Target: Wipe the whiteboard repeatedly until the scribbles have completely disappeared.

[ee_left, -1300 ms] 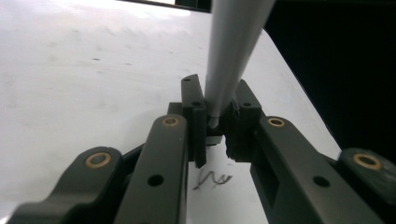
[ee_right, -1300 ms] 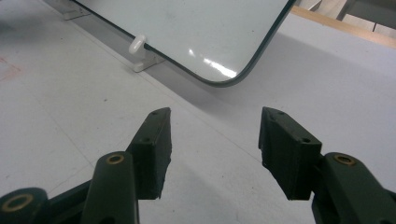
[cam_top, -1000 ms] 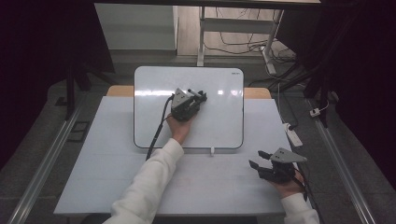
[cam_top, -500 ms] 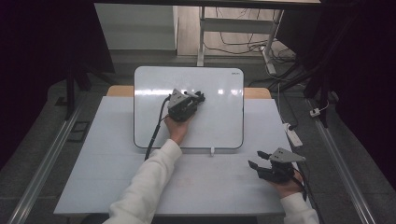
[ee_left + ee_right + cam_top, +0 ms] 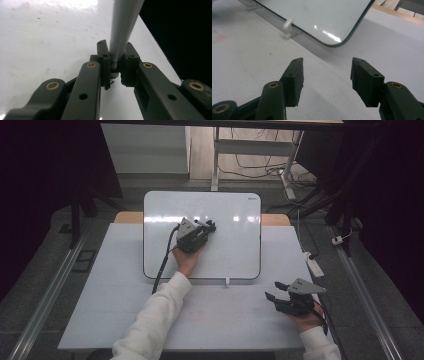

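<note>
**Marker clamped over the whiteboard, the other gripper waiting**

The left gripper (image 5: 206,227) is out over the middle of the whiteboard (image 5: 235,245), which lies flat on the tabletop (image 5: 100,290). Its fingers (image 5: 103,53) are closed tight around the lower end of a grey marker (image 5: 123,27), whose barrel rises up and away between them. The nib end sits down between the fingers just above the glossy board; whether it touches, I cannot tell from where I stand. I can make out only faint smudges on the white surface near it, no clear line.

The right gripper (image 5: 280,292) rests low on the tabletop, near the board's near right corner (image 5: 337,41) and well apart from the left one. Its fingers (image 5: 295,75) stand wide apart with nothing between them.

The work in hand looks like writing or drawing on the board. To do it well, I'd say keep the grip firm so the marker cannot twist, hold the barrel at a steady lean, and press only lightly. The board looks free to slide, so the idle gripper could usefully steady its edge, beside the small white clip (image 5: 288,23) there.
</note>
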Action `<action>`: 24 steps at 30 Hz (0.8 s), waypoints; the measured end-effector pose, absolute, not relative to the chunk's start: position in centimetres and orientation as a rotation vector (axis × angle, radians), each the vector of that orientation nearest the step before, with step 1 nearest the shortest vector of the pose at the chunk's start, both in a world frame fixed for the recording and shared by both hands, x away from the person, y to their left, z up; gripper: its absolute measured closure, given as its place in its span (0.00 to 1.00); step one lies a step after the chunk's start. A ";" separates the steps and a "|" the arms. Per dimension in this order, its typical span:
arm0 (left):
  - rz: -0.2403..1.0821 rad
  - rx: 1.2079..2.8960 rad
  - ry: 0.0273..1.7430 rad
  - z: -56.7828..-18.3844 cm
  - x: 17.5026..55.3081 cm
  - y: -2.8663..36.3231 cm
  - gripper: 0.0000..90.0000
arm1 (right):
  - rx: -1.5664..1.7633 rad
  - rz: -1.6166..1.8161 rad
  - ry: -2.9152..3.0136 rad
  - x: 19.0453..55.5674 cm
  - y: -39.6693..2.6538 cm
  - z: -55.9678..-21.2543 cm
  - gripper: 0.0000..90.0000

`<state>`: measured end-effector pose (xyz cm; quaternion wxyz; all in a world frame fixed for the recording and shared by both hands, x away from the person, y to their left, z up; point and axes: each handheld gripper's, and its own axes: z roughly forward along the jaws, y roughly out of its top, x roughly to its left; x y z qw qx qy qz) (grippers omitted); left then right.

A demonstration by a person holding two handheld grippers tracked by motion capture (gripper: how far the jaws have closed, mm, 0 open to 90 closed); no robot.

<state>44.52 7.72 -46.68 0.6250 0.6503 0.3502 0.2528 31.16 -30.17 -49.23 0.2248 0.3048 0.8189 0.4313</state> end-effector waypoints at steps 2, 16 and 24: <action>0.610 1.471 0.832 -46.5 44.5 9.4 0.88 | 0.843 1.190 2.260 31.2 -30.3 -49.3 0.49; 0.552 1.499 0.793 -47.4 43.9 6.7 0.88 | 0.844 1.190 2.258 31.1 -30.1 -49.2 0.49; 0.596 1.487 0.833 -47.0 43.8 9.5 0.88 | 0.845 1.199 2.256 31.1 -30.3 -49.2 0.49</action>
